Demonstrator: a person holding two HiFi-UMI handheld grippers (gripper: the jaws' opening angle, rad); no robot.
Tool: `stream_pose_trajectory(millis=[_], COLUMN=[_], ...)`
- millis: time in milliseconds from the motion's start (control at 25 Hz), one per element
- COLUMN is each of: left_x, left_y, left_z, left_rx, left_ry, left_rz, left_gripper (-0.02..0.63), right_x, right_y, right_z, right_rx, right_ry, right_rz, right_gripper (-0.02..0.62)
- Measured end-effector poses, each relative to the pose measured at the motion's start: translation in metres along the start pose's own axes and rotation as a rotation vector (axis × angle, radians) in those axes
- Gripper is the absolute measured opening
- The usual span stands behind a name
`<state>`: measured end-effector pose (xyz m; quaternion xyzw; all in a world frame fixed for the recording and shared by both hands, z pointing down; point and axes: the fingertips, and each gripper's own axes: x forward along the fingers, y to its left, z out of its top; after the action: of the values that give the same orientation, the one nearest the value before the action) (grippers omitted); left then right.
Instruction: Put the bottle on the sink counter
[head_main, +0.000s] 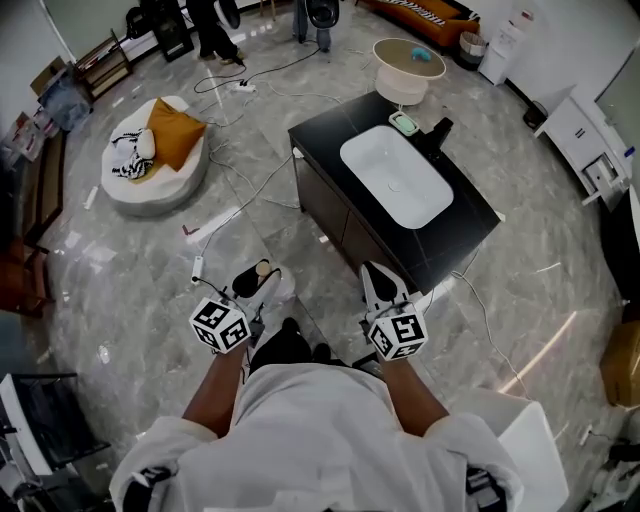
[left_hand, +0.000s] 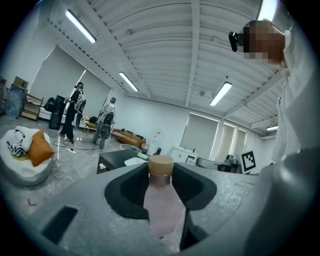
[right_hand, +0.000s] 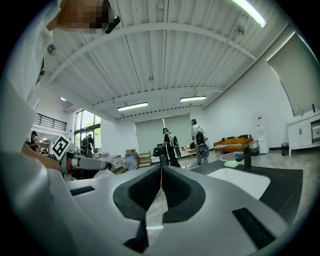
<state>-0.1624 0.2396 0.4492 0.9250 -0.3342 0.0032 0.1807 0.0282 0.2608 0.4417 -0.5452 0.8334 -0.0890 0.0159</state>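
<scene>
A pale pink bottle (left_hand: 161, 200) with a tan cap stands between the jaws of my left gripper (left_hand: 162, 192), which is shut on its body. In the head view the left gripper (head_main: 250, 290) is held low at my left with the bottle (head_main: 262, 270) pointing forward. My right gripper (head_main: 383, 290) hangs beside it with nothing in it; in the right gripper view its jaws (right_hand: 161, 187) meet in a thin line, shut. The black sink counter (head_main: 470, 215) with a white basin (head_main: 395, 175) stands ahead and to the right of both grippers, a short way off.
A green soap dish (head_main: 404, 123) and a black tap (head_main: 440, 130) sit at the counter's far end. A round white table (head_main: 408, 65) stands behind it. A white cushion seat with an orange pillow (head_main: 157, 150) lies left. Cables and a power strip (head_main: 198, 268) trail on the floor.
</scene>
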Motion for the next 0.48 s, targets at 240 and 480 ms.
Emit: stream_pose_trajectory(millis=[240, 480], left_x=[0.039, 0.083], left_y=[0.023, 0.06], left_z=[0.0, 0.019], left_rx=[-0.01, 0.054], left_ry=[0.03, 0.044], left_rz=[-0.028, -0.051], left_gripper=[0.15, 0.15], right_x=[0.036, 0.094], right_y=[-0.026, -0.048], right_z=[-0.003, 0.005], right_rx=[0.02, 0.009], right_ry=[0.026, 0.043], right_rz=[-0.018, -0.018], right_gripper=[0.015, 0.015])
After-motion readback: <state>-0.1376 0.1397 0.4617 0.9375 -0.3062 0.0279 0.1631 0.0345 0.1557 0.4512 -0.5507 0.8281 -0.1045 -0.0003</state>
